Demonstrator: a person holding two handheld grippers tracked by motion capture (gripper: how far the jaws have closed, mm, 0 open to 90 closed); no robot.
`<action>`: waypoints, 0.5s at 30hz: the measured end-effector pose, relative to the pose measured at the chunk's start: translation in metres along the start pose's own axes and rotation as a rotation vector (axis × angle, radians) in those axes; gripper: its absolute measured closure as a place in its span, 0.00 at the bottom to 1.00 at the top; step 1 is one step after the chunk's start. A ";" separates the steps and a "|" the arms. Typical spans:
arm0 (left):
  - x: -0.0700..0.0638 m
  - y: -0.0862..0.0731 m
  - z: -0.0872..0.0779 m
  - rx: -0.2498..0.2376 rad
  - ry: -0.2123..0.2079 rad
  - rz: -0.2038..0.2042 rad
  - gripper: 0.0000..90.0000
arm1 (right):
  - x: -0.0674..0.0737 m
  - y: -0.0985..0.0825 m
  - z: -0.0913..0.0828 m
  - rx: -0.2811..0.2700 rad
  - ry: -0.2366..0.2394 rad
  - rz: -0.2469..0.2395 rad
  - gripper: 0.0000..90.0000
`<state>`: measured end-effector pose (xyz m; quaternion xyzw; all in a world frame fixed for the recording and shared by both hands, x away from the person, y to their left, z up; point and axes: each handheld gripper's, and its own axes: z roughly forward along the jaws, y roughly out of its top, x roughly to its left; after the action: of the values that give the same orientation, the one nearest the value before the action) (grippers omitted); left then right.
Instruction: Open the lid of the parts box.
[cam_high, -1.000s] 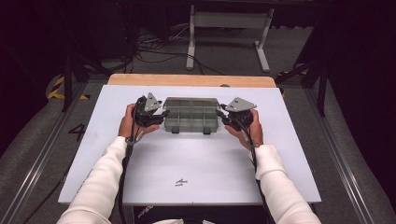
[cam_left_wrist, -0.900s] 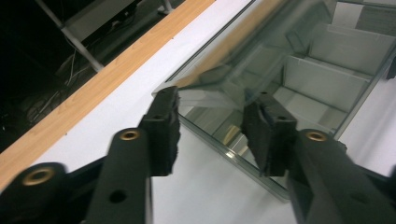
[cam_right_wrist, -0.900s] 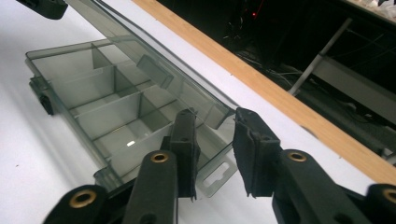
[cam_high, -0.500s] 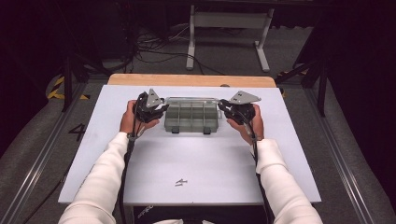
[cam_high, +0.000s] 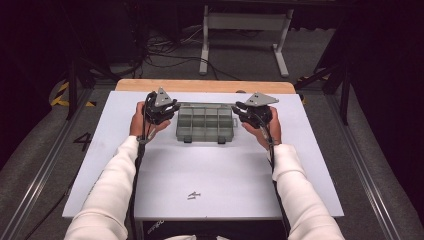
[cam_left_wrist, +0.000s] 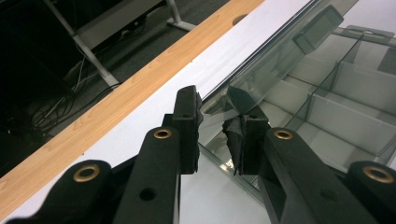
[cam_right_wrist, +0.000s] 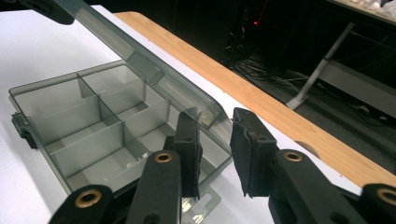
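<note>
We narrow both tools | left tool (cam_left_wrist: 215, 135) straddles lid (cam_left_wrist: 261, 79), unclamped | right tool (cam_right_wrist: 215, 154) apart at organizer box (cam_right_wrist: 93, 135) | lid half-raised

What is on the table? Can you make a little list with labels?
thing: clear grey box with dividers inside
lid: raised, seen in both gripper views
place: far middle of the white table
left gripper: at the box's left end, jaws astride the lid's edge; they have just been closing; grip not certain
right gripper: at the box's right end, jaws apart, one inside the box wall, one outside
mark: small dark mark near the front edge
</note>
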<state>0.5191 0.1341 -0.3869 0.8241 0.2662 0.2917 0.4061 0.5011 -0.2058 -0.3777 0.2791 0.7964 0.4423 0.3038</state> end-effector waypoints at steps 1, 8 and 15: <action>0.001 0.000 0.000 0.000 -0.004 -0.012 0.84 | 0.000 0.001 0.000 0.004 -0.005 -0.009 0.82; 0.002 0.001 -0.002 0.004 -0.021 -0.011 0.84 | 0.001 0.005 -0.002 0.018 -0.025 -0.032 0.86; 0.003 0.005 -0.003 0.021 -0.018 0.002 0.85 | 0.000 0.010 -0.001 0.028 -0.035 -0.031 0.87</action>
<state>0.5205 0.1351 -0.3800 0.8312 0.2650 0.2819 0.3994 0.5018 -0.2017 -0.3685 0.2784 0.8013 0.4214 0.3205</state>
